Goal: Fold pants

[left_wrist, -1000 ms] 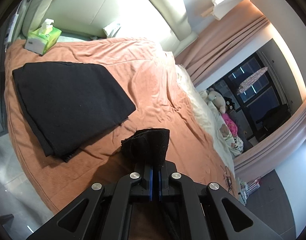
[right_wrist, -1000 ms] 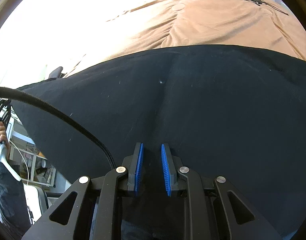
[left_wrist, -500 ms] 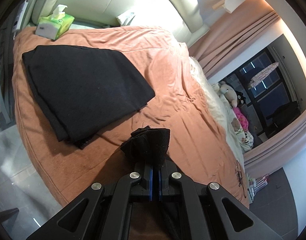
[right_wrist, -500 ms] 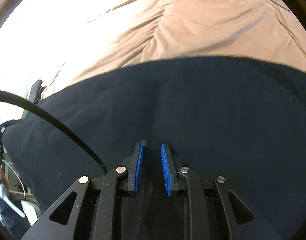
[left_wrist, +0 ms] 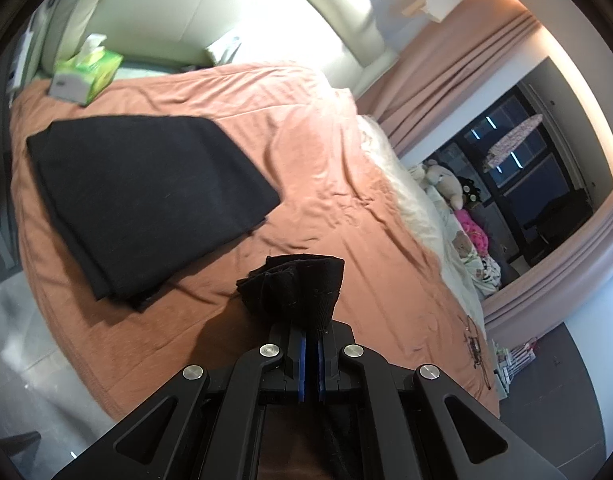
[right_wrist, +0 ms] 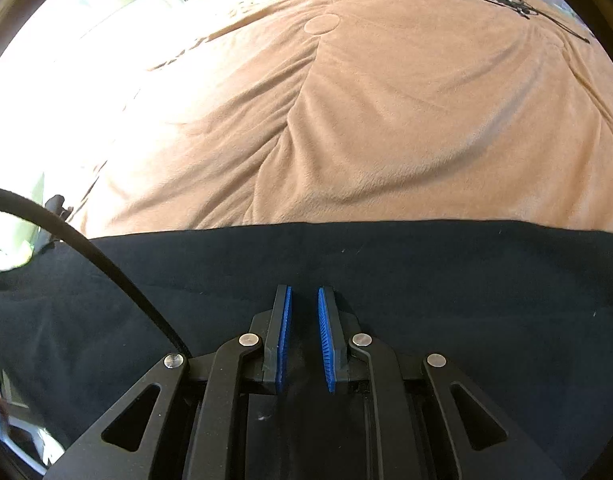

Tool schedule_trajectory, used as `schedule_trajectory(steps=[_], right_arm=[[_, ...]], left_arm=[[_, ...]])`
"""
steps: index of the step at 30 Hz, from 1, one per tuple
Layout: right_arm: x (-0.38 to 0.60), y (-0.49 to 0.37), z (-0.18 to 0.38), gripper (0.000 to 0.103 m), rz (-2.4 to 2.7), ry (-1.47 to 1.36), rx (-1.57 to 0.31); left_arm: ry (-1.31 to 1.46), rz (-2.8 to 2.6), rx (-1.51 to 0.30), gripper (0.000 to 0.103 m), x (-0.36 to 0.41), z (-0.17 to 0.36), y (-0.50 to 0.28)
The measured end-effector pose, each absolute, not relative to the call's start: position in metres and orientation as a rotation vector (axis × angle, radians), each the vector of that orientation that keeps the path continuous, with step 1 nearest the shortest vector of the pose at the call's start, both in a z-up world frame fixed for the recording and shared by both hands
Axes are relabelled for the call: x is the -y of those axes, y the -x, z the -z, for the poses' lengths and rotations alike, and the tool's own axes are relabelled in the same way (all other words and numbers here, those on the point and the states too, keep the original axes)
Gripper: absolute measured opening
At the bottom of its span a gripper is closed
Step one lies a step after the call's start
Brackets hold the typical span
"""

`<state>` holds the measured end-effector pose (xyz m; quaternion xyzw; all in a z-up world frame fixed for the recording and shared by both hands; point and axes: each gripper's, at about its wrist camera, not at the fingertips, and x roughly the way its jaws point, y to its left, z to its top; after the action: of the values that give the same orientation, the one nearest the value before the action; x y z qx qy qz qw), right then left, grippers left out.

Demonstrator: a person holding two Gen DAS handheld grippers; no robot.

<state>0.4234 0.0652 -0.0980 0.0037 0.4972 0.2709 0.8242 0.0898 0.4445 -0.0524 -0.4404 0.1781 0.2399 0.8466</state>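
Right gripper [right_wrist: 305, 312] slid toward pants [right_wrist: 466, 300] edge, jaws narrowing, left gripper [left_wrist: 311, 334] clamping black cloth [left_wrist: 294, 288]

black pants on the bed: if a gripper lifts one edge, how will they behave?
The black pants probably go floppy: the cloth bunched in the shut left gripper crumples instead of holding shape. They likely drag rather than slide, since the orange blanket looks soft and wrinkles. Stacked layers at the near corner may shift apart, so a one-edge lift could undo the fold.
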Motion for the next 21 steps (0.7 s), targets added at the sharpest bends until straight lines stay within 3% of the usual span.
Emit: schedule_trajectory(steps=[21], right_arm=[[0.003,-0.300,0.100,0.010,-0.769,-0.053,-1.171]], left_arm=[[0.631,-0.214,-0.293,0.004,-0.345,-0.119,-0.187]])
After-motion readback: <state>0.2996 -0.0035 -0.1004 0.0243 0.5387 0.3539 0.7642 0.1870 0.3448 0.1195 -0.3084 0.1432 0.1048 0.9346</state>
